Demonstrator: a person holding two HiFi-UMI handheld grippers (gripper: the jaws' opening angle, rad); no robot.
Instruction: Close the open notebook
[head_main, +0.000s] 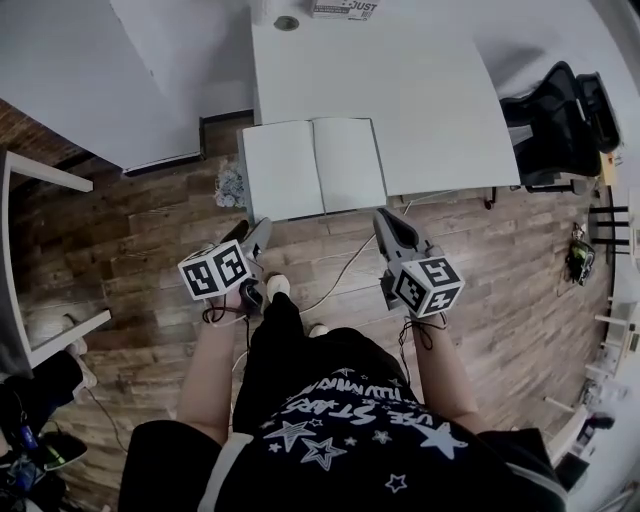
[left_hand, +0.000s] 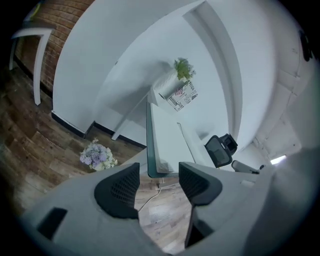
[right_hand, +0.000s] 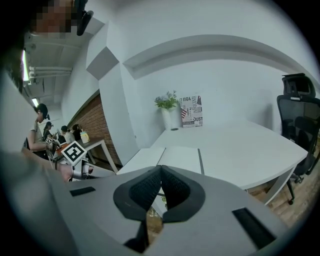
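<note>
The open notebook (head_main: 312, 167) lies flat with blank white pages up on the near left corner of the white table (head_main: 430, 100). In the right gripper view its pages (right_hand: 182, 156) spread just beyond the jaws. My left gripper (head_main: 255, 233) hangs over the wooden floor just short of the notebook's near left corner, and its jaws (left_hand: 157, 175) stand open with nothing between them. Off the notebook's near right corner is my right gripper (head_main: 385, 222). Its pads (right_hand: 161, 172) meet at the tips with nothing between them.
A bunch of pale flowers (head_main: 230, 187) sits on the floor by the table's left corner. A cable (head_main: 340, 275) trails across the floor. A black office chair (head_main: 560, 120) stands at the right. A vase (right_hand: 167, 115) and a printed sign (right_hand: 191, 111) stand at the table's far end.
</note>
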